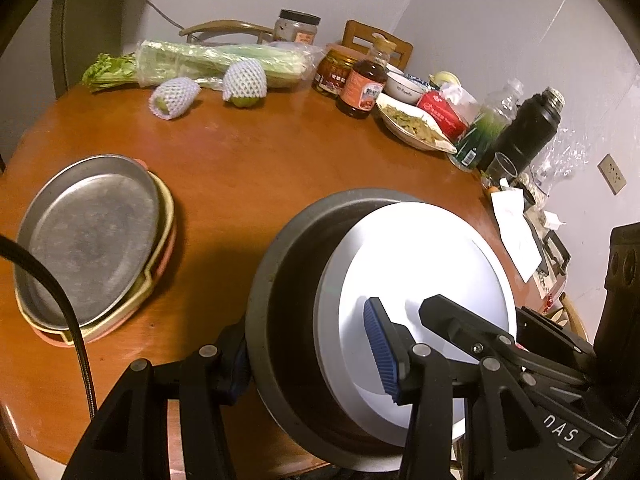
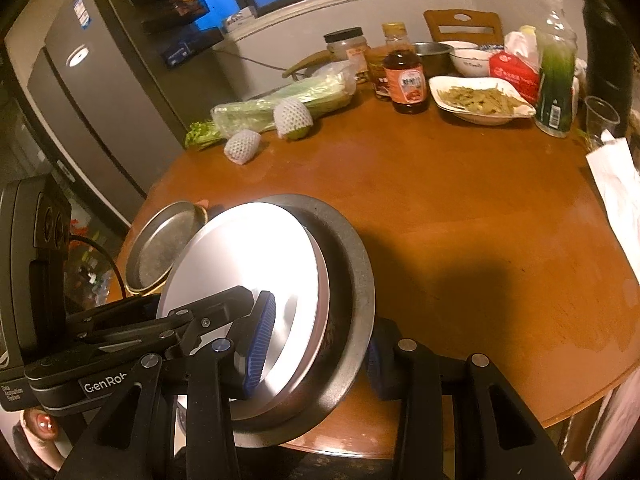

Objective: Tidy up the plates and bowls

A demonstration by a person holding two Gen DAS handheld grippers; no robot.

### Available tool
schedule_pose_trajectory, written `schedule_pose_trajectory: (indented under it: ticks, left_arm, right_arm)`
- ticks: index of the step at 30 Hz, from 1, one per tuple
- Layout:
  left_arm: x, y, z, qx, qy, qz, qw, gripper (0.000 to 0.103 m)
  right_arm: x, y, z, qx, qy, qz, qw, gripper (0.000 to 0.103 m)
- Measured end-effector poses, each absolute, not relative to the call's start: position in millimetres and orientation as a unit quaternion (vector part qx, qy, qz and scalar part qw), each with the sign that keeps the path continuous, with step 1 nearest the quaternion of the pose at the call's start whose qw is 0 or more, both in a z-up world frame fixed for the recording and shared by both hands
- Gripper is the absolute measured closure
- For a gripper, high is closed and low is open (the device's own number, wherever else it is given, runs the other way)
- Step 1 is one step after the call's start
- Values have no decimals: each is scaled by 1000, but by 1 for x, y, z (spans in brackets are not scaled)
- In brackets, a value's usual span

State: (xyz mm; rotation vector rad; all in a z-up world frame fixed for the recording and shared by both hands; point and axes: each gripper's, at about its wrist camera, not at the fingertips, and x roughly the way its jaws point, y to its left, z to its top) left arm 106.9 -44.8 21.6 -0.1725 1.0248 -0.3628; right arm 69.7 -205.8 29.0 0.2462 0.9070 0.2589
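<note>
a dark grey bowl is tilting above the bench, with a white plate nested inside. the left hand-held gripper and the right hand-held gripper are each clamping the stack's rim, part-closed. a metal tray is sitting on stacked plates nearby. celery, bottles and a dish of food are crowding the far edge.
</note>
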Motion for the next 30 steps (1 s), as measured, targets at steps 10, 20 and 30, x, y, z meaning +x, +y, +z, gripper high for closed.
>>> schedule_pose_trajectory:
  ticks: [10,20,30]
  left_arm:
    - [100,-15,29,-99,474,-158,861,53]
    - [97,16,32,-118,467,-144,864,53]
    - [100,43,34,-131,464,-134,866,53]
  right_arm:
    - [71,-178,39,105,432,141,885,60]
    - [79,-148,40,92,434,157,882,60]
    - [87,-119,44,80,434,169,881,60]
